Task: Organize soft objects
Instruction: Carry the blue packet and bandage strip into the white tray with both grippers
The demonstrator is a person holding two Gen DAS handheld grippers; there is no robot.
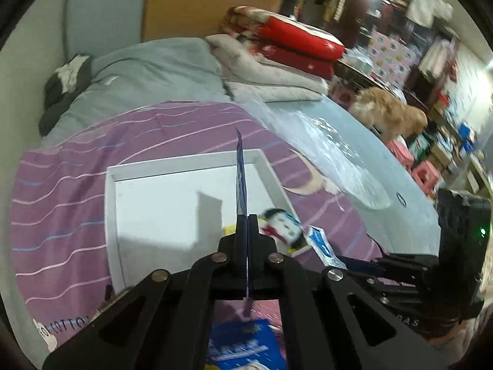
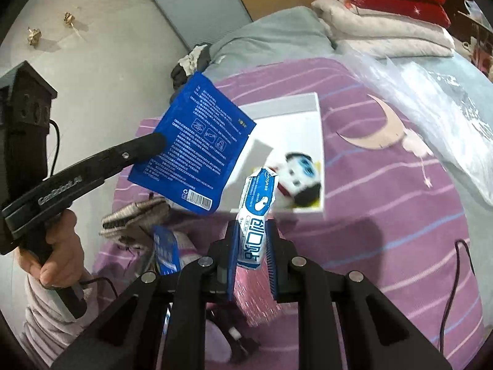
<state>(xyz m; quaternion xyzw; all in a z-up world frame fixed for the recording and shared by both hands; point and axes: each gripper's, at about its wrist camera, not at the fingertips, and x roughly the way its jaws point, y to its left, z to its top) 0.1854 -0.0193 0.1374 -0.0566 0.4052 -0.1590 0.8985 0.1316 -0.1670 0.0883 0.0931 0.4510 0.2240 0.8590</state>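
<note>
Purple striped bedding covers the bed, and a shallow white tray lies on it; inside the tray, at its near corner, rests a small plush toy with a white face and dark hair, lying on a yellow card. Above the tray, the left gripper has its jaws pressed together on a flat blue packet; in the left wrist view the packet shows edge-on as a thin blue blade rising from between the fingers, while the right wrist view shows its printed back and barcode, held in the air over the tray's left side; a hand in a pale pink sleeve grips that tool's handle. The right gripper pinches a white and blue wrapped pack between its blue pads, upright, just in front of the tray's near edge. Another blue packet lies on the bedding near a knitted grey item. Folded blankets, red over pale, are stacked at the far end of the bed; clear plastic sheeting lies beside them.
</note>
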